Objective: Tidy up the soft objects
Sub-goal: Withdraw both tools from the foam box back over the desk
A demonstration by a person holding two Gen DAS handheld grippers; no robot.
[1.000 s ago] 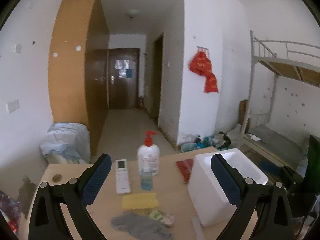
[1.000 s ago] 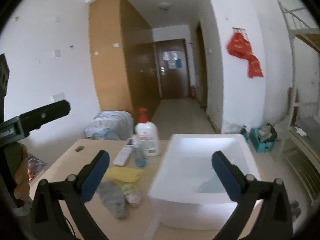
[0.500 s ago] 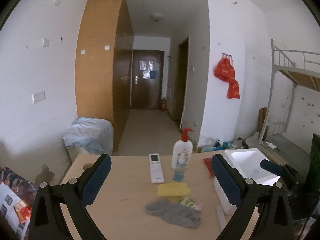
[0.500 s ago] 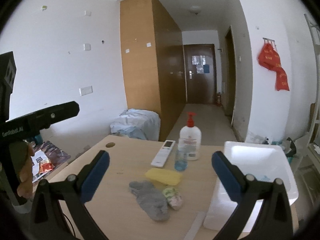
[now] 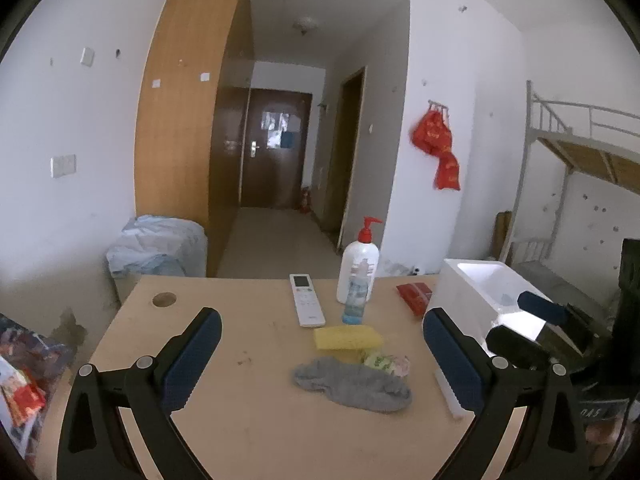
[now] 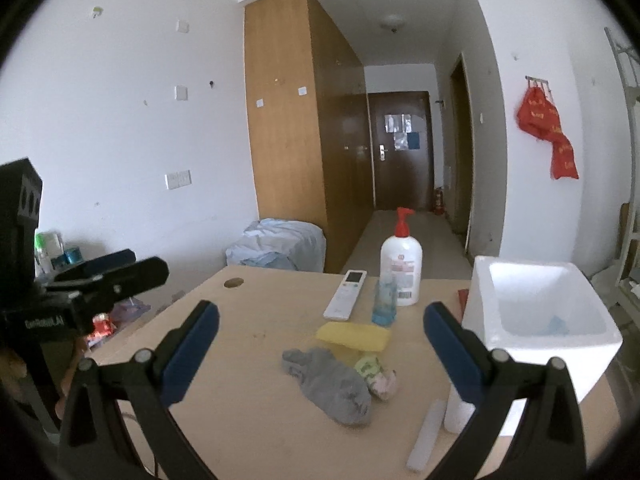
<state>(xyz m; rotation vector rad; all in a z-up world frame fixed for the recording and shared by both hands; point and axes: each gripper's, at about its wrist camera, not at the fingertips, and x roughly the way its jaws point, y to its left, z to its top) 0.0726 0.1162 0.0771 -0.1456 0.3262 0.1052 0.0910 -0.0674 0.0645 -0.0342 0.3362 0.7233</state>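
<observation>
Right wrist view: both hand-held grippers [image 6: 320, 344] [image 5: 322, 354] gape wide, empty, above the crumpled grey sock [image 6: 328, 384] on the wooden bench [image 6: 248, 420].

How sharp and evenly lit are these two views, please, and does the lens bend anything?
Left wrist view: sharp; glare washes out the white foam box; fisheye bows the wardrobe. Right wrist view: desk and grey sock crisp, the left gripper at the edge softer; dark vignette corners.

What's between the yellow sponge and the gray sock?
A small green-and-pink sock lies between the yellow sponge and the gray sock, clearest in the right wrist view.
</observation>
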